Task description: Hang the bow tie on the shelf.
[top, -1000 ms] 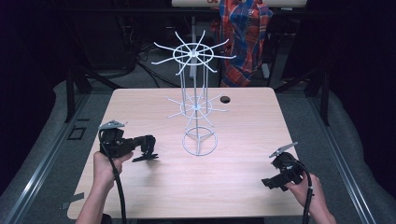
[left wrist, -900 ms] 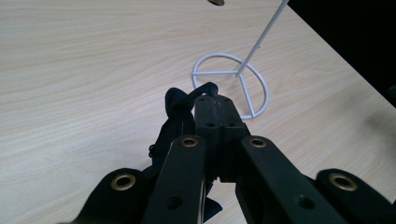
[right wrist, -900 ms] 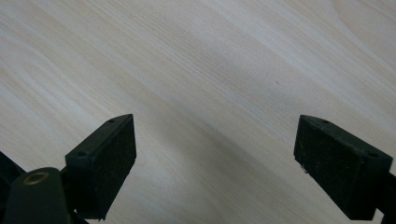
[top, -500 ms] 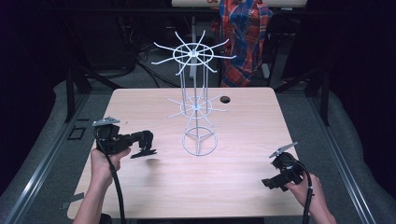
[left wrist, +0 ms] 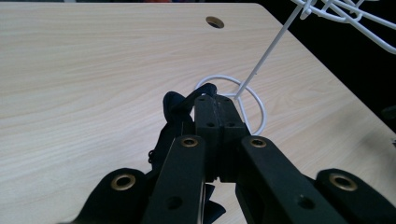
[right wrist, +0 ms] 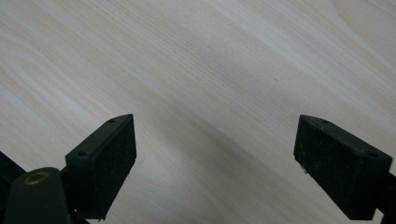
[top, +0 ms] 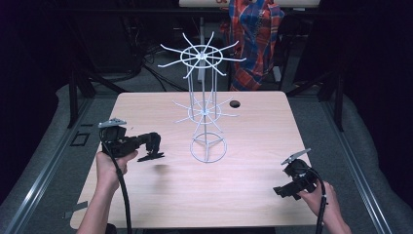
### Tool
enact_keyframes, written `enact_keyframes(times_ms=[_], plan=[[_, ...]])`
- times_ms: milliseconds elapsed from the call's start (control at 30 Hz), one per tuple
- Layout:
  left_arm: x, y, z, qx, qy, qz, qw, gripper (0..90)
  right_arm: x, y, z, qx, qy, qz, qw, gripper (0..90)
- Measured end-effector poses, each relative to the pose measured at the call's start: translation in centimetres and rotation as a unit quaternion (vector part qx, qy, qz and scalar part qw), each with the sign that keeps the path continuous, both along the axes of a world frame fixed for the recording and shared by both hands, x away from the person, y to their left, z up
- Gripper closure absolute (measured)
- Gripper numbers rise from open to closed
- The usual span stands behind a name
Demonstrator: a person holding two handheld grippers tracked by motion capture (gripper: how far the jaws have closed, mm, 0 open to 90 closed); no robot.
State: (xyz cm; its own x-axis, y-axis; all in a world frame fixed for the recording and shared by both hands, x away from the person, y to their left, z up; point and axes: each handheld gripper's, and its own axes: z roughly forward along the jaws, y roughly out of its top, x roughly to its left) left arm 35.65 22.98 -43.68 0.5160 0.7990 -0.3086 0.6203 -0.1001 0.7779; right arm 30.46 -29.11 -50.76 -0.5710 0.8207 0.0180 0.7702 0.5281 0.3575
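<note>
Levelling out beside the white wire rack (top: 208, 148), the left gripper (top: 155, 141) now points its jaws toward the rack's base ring, whereas a second ago it leaned more steeply over the table (top: 195, 200); its place has barely shifted. Its jaws are pressed together on a small dark item (top: 150, 157), seemingly a limp piece of black fabric or cord, which dangles just above the tabletop on the near-left side of the rack. This re-aiming suggests that the carry toward the rack is under way and that hanging the item on one of the wire arms is not yet done. The right gripper (top: 282, 191) rests as before, well apart from the rack on its near-right side, jaws spread wide with nothing between them.

The left gripper view shows the left gripper (left wrist: 218, 109) with its pads meeting, the dark item (left wrist: 170, 116) bunched at their left side, and the rack (left wrist: 254, 100) directly ahead. The right gripper view shows the right gripper (right wrist: 215, 158) over bare wood grain. The high view alone gives the rack's two tiers of radiating arms and the spacing of both hands.
</note>
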Motion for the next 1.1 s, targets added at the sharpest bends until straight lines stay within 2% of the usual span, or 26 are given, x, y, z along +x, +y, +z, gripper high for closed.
enact_keyframes(times_ms=[200,300,667,1100], plan=[[0.1,-0.2,0.2,0.002,0.001,-0.003,1.0,90.0,0.0,0.0,0.0,0.0,0.0,0.0,1.0,12.7],[0.2,-0.4,0.4,-0.004,-0.004,-0.003,1.0,90.0,0.0,0.0,0.0,0.0,0.001,0.0,1.0,12.7],[0.1,-1.1,1.1,-0.004,-0.012,-0.011,0.9999,90.0,0.0,-0.1,0.0,0.001,0.001,0.0,1.0,12.7],[0.4,-2.6,2.5,-0.002,-0.027,-0.025,0.9993,90.0,0.0,-0.1,0.0,0.0,0.003,0.0,1.0,12.8]])
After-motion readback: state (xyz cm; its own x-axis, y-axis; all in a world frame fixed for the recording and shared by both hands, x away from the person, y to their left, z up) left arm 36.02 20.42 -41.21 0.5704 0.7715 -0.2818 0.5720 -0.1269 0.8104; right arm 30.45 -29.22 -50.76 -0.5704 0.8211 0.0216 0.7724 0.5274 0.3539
